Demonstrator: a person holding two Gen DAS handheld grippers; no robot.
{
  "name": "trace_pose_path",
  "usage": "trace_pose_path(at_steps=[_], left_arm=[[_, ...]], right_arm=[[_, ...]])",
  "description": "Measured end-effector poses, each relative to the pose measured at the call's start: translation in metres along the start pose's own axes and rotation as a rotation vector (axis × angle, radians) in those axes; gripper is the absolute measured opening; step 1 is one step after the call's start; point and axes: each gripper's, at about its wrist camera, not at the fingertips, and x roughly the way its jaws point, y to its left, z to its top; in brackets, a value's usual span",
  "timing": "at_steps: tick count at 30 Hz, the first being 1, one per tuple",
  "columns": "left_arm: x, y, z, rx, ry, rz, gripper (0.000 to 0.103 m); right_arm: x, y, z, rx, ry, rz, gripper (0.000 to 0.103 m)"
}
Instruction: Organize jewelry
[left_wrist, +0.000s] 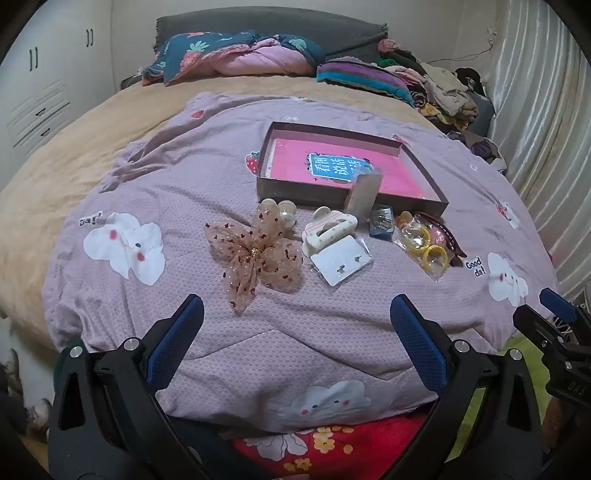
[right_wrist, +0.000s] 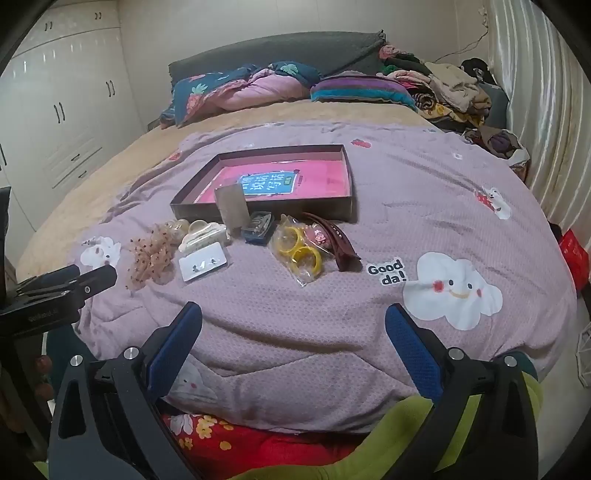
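My left gripper (left_wrist: 295, 328) and right gripper (right_wrist: 293, 328) gape empty; ahead, the sheer beige spotted bow (left_wrist: 255, 251) lies short of the shallow brown cardboard box (left_wrist: 295, 190), awaiting sorting.

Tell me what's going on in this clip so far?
Nothing is held yet. The left gripper and right gripper hover open above the quilt. The bow, hair claw, earring card and bagged yellow rings lie in front of the box, which holds only a pink book.
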Motion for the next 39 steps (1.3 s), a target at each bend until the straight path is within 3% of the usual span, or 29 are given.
trace_pose_path(at_steps=[39], left_arm=[[-0.0015, -0.0005, 0.002, 0.005, -0.012, 0.004, 0.095]], right_arm=[[-0.0009, -0.0038, 0.0047, 0.004, -0.004, 0.035, 0.099]])
